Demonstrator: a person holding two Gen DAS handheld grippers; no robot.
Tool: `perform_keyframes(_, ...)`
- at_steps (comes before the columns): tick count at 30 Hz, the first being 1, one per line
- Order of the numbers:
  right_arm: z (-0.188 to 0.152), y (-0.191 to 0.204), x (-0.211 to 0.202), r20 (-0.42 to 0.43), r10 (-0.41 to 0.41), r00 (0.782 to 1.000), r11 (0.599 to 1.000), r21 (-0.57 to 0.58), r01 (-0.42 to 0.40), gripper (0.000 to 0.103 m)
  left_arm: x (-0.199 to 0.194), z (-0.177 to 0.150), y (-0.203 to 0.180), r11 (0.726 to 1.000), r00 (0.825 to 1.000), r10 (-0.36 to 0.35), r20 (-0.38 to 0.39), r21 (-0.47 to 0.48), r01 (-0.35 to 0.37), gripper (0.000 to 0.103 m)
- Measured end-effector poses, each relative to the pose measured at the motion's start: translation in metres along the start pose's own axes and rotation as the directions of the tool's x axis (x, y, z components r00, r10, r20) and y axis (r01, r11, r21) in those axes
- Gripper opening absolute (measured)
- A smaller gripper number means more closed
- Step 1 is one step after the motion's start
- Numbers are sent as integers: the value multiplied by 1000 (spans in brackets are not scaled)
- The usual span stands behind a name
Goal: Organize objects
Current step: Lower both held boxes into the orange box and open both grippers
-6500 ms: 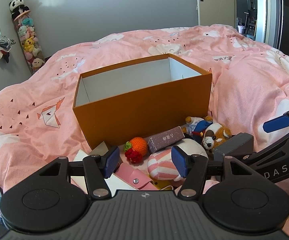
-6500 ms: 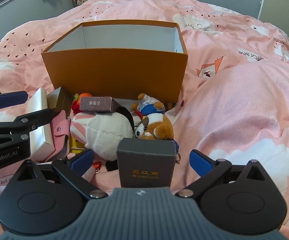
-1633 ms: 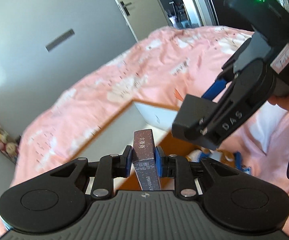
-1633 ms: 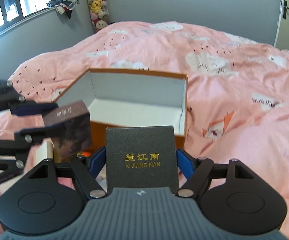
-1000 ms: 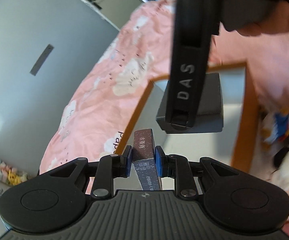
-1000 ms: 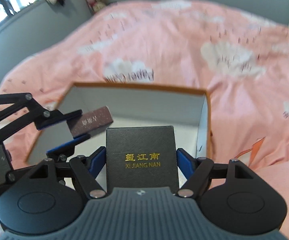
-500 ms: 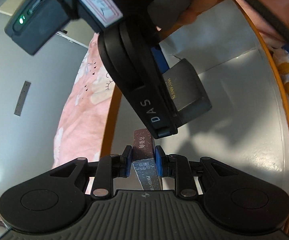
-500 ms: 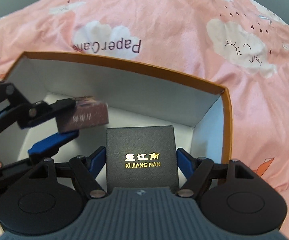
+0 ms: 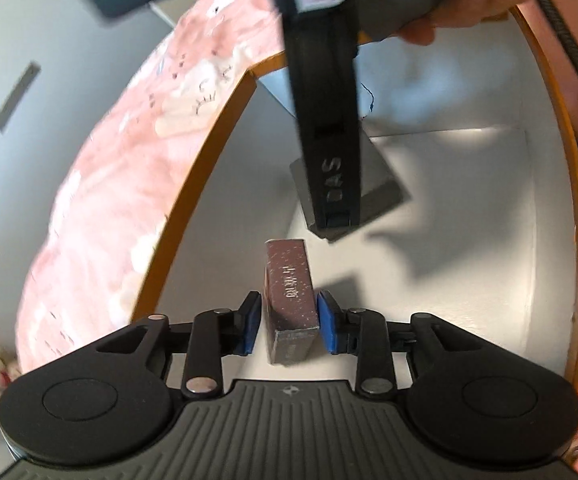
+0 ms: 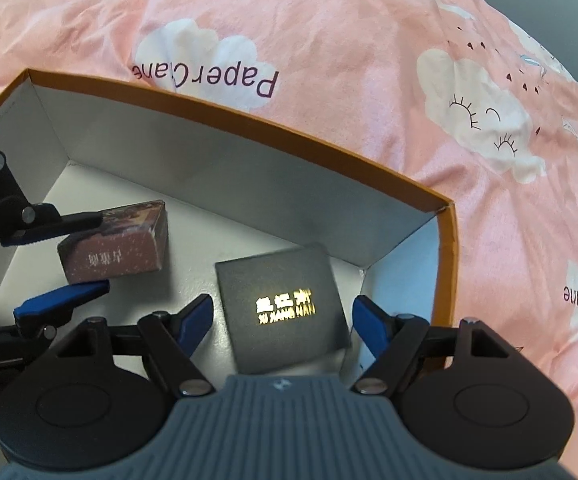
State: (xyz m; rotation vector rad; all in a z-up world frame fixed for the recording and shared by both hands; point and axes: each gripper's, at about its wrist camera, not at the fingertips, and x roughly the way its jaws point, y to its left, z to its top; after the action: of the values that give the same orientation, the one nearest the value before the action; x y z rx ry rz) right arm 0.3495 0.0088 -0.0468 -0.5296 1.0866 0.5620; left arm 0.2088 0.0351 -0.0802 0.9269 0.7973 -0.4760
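— Opening over the orange box [image 10: 445, 240], the left gripper [image 9: 289, 328] has the maroon carton [image 9: 291, 300] between its blue pads, a slim gap showing either side. And the right?

— The right gripper [image 10: 281, 320] stands released; the dark grey case [image 10: 285, 312] lies loose on the white floor near the box's far right corner.

— Count them?

— Two items inside, well apart. The right gripper's arm hides much of the case in the left view; toys past the box's rim are cut off.

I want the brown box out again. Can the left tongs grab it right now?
Probably yes. The brown box sits right between the left tongs, whose jaws are opening, inside the orange box. Nothing blocks them; the right tongs hover beside, over the black box.
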Motion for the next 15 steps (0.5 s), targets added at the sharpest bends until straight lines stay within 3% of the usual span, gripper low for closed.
perform_keyframes(2, -1, -3, -4, 4, 0, 1000, 1000, 3, 0, 78, -4, 0, 5, 998, 999, -52, -11, -47, 52, 49)
perform_keyframes(5, -5, -9, -12, 25, 28, 999, 1000, -3, -28, 76, -15, 2, 11, 986, 992, -123, -4, -116, 121, 51)
perform_keyframes(7, -7, -11, -18, 40, 52, 998, 998, -22, -51, 70, -22, 4, 15, 972, 987, -158, 5, -174, 157, 52)
perform_keyframes(9, -10, -12, -22, 48, 79, 996, 996, -55, -76, 61, -23, 5, 22, 940, 979, -203, -1, -280, 194, 53)
perform_keyframes(12, -15, -9, -26, 58, 126, 990, 983, -139, -117, 49, -14, 3, 37, 849, 965, -254, -60, -492, 193, 53)
perform_keyframes(15, -22, 2, -25, 40, 152, 988, 958, -250, -137, 37, 0, -6, 51, 705, 944, -310, -110, -693, 151, 53)
